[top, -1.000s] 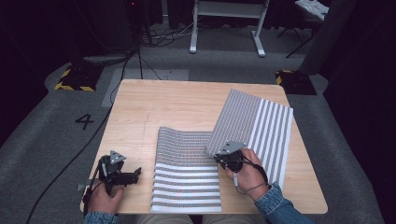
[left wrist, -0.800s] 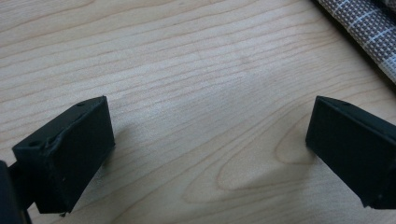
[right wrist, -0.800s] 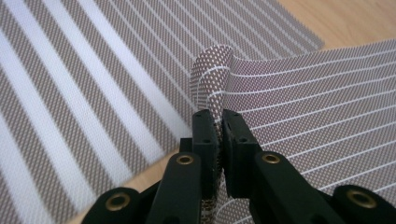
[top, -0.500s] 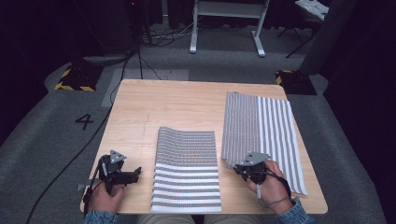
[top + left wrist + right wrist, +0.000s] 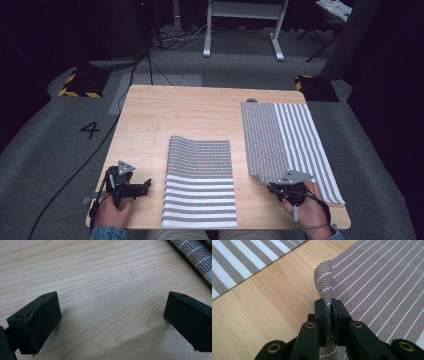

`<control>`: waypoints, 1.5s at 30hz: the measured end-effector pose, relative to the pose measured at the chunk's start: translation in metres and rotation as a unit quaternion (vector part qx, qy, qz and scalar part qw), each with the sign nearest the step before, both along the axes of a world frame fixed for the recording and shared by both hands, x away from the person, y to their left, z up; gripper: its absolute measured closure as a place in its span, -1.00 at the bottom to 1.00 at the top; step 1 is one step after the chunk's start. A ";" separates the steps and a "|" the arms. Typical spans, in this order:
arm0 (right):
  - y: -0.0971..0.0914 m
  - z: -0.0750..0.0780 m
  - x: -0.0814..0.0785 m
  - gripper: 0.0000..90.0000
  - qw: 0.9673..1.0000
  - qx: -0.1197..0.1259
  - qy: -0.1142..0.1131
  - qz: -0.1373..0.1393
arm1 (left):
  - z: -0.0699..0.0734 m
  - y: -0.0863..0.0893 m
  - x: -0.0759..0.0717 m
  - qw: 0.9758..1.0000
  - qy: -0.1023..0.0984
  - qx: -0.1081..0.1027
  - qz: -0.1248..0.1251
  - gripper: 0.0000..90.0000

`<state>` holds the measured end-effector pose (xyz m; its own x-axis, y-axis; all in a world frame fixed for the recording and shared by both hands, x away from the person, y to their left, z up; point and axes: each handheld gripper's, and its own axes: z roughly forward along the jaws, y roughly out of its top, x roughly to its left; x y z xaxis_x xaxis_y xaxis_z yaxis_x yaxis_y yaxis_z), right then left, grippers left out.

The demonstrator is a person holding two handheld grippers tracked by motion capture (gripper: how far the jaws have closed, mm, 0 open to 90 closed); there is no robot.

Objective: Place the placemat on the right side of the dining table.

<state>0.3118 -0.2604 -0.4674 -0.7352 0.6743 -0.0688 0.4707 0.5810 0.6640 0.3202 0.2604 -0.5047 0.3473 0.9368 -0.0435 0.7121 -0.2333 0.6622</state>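
Two striped woven placemats lie on the wooden table (image 5: 200,115). The right placemat (image 5: 285,135) is folded over on itself lengthwise, its fine-patterned underside up on the left half. My right gripper (image 5: 272,187) is shut on that mat's near left corner; in the right gripper view the pinched fold of placemat (image 5: 324,277) rises between the closed jaws of the right gripper (image 5: 329,305). The middle placemat (image 5: 200,180) lies in front of the person, its far part showing the fine weave. My left gripper (image 5: 145,186) rests open on bare wood beside it, the left gripper (image 5: 110,315) holding nothing.
A corner of the middle placemat (image 5: 197,252) shows at the top right of the left gripper view. Black cables (image 5: 75,175) trail off the table's left side to the grey floor. A white stand (image 5: 240,25) and dark equipment sit beyond the far edge.
My right gripper has dragged the right placemat's corner to the right and toward the near edge, laying the mat straighter along the table's right side. The left gripper has stayed put.
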 end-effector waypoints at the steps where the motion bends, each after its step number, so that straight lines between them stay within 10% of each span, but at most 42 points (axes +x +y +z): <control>1: 0.000 0.000 0.000 0.88 1.000 0.000 0.000 0.000 | 0.000 0.000 0.000 1.000 0.000 0.000 0.000 -0.98; 21: -0.001 0.000 -0.002 0.82 1.000 0.004 0.001 -0.006 | 0.000 0.000 0.000 1.000 0.001 0.001 0.001 -0.98; 27: 0.003 0.002 -0.008 0.34 0.998 0.051 0.019 -0.009 | 0.000 0.000 0.000 1.000 0.000 0.001 0.001 -0.98; 31: 0.002 0.011 -0.014 0.60 0.995 0.093 0.023 -0.004 | 0.000 0.000 0.000 1.000 0.000 0.001 0.001 -0.98; 45: 0.007 -0.016 -0.012 0.99 0.998 0.015 0.056 0.009 | 0.000 0.000 0.000 1.000 0.000 0.001 0.001 -0.97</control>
